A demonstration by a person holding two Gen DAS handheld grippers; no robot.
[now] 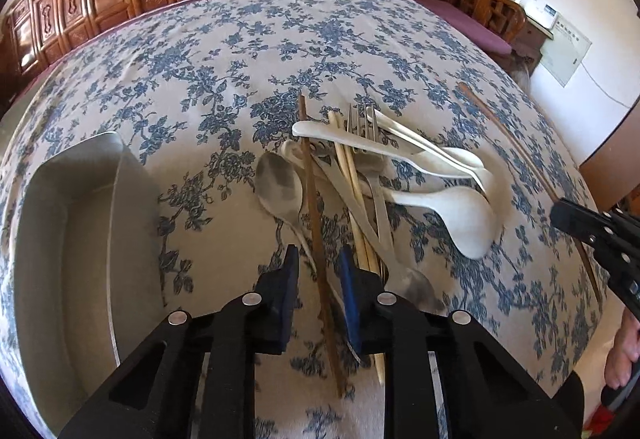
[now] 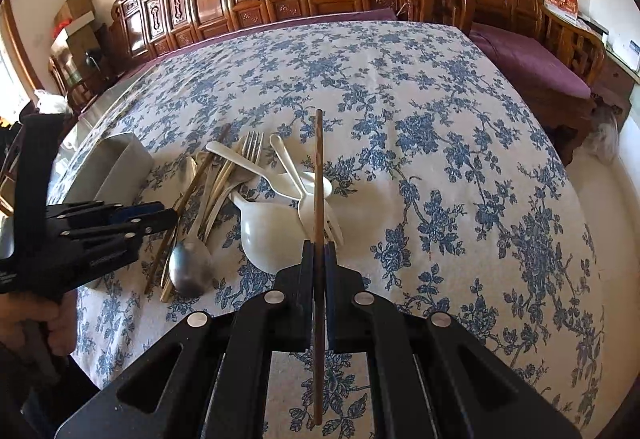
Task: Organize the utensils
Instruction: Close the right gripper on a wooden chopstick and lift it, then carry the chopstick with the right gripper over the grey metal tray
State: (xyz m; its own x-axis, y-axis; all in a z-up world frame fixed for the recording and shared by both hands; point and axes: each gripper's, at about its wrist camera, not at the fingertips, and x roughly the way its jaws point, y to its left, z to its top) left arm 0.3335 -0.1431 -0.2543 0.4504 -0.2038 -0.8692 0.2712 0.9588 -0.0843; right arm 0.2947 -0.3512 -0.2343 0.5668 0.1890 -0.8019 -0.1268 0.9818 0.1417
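- Right gripper (image 2: 319,251): fingers pinched right down on a dark brown chopstick (image 2: 318,175). It runs straight out ahead of the fingers and also sticks back behind them, so the hold is somewhere near the middle. Looks lifted off the cloth, though I can't tell how high.
- Left gripper (image 1: 319,259): fingers partly open, straddling a second dark chopstick (image 1: 314,223). That one lies on the worktop (image 1: 224,51) and passes through the gap; neither pad looks to be touching it yet.
- The rest of the pile sits just ahead of the left fingers and a bit to their right: a metal spoon (image 1: 279,187), a fork (image 1: 366,143), a pale chopstick (image 1: 352,183) and several white plastic spoons (image 1: 460,215), all crossed over each other.
- The metal tray (image 1: 72,239) sits off to the left of the left fingers, looks like where things go.
- Handling guess: chopsticks are light, stiff and thin. They're easy to carry but tend to swivel in a pinch, so a mid-length hold like the right one is sensible.
- For the left stick I'd close on the bare stretch near the fingers, since further ahead a white spoon handle lies across it and lifting may drag the pile.
- Metal spoon and fork are probably heavier and slick, so take them by the handle, not the bowl. The plastic spoons are light, and their handles are the easy place to pinch.
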